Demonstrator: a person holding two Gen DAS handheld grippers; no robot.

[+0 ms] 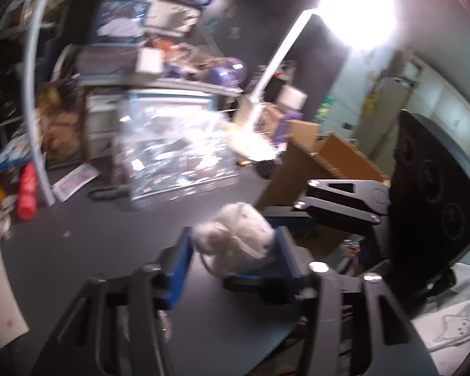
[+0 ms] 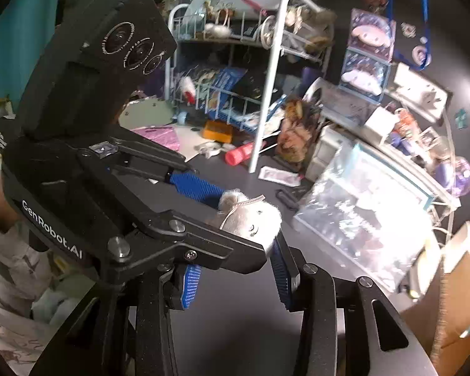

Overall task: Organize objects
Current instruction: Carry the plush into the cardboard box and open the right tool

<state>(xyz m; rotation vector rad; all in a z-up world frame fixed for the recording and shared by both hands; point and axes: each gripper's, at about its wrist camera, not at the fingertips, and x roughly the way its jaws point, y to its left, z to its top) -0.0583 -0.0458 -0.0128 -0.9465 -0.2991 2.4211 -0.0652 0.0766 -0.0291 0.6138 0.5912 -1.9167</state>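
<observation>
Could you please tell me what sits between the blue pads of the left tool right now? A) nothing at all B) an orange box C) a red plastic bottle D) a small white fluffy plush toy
D: in the left wrist view the small white fluffy plush toy sits between the blue pads of the left tool, and the right wrist view shows it there too.

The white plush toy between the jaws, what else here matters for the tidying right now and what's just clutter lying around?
In play:
white plush toy
left gripper, closed on it
right gripper, alongside
cardboard box, open nearby

Lying about:
red bottle
orange box
tape roll
white wire rack
</observation>
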